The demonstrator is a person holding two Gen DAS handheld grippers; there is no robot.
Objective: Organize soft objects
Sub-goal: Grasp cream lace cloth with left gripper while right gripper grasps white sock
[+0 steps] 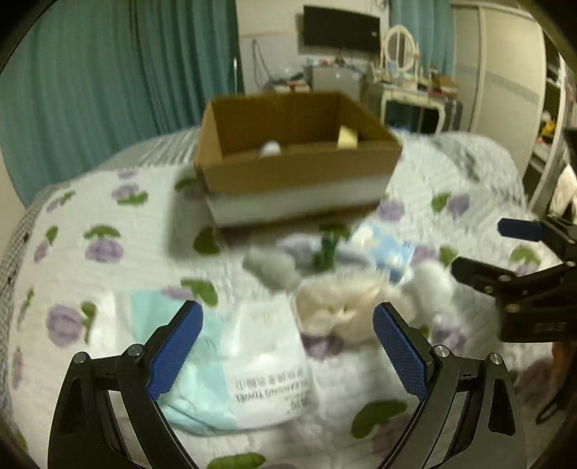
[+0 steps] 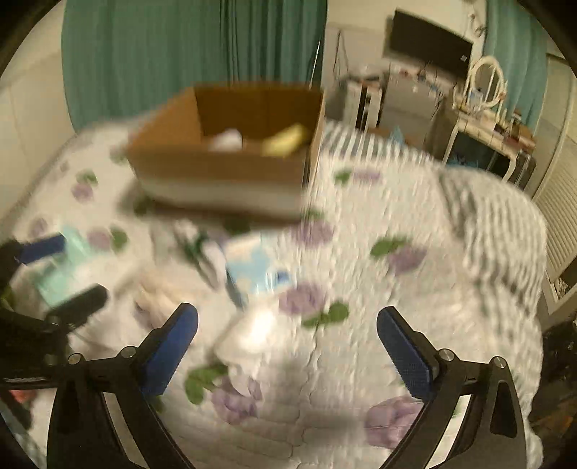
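A brown cardboard box (image 1: pixel 299 169) stands on the bed; inside are a white round item (image 1: pixel 270 148) and a yellow sponge-like block (image 1: pixel 348 137). My left gripper (image 1: pixel 288 342) is open above a plastic pack of cleansing towels (image 1: pixel 230 364). Beyond it lie a cream fluffy item (image 1: pixel 335 306), a grey plush (image 1: pixel 270 267), a blue tissue pack (image 1: pixel 389 252) and a white plush (image 1: pixel 429 281). My right gripper (image 2: pixel 288 346) is open and empty over the quilt, above a white soft item (image 2: pixel 252 332). The right view also shows the box (image 2: pixel 223 169) and the tissue pack (image 2: pixel 252 267).
The bed carries a white quilt with purple flowers (image 1: pixel 90 252). Teal curtains (image 1: pixel 108 72) hang behind. A dresser with mirror (image 1: pixel 407 86) and a wall TV (image 1: pixel 340 32) stand at the back. My right gripper shows at the left view's right edge (image 1: pixel 505 252).
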